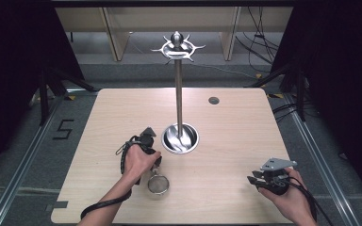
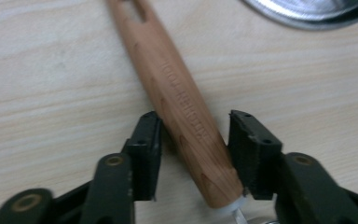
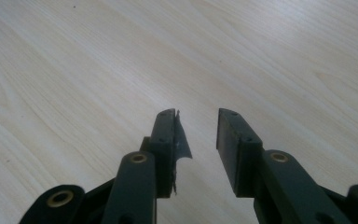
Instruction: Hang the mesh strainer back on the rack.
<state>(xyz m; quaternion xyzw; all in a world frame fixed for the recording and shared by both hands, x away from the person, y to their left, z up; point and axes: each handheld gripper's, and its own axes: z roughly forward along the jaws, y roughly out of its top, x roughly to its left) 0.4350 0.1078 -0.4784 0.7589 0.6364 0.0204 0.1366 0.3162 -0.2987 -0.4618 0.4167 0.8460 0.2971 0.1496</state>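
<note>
The strainer (image 1: 158, 184) lies flat on the surface (image 1: 226, 141), just in front of the hook stand (image 1: 179, 94). Its wooden handle (image 2: 177, 107) is bracketed by the left tongs (image 2: 195, 140), spread with gaps on both sides, so nothing is gripped yet. The right tongs (image 3: 196, 135) are held spread and empty near the right edge. Lifting, and probably hanging, seems left.

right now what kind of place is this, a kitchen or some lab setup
Probably a lab or recording bay, not a kitchen: one bare wooden table on grey floor, black curtains at the sides, loose cables behind. The utensil stand and strainer look like props.
</note>
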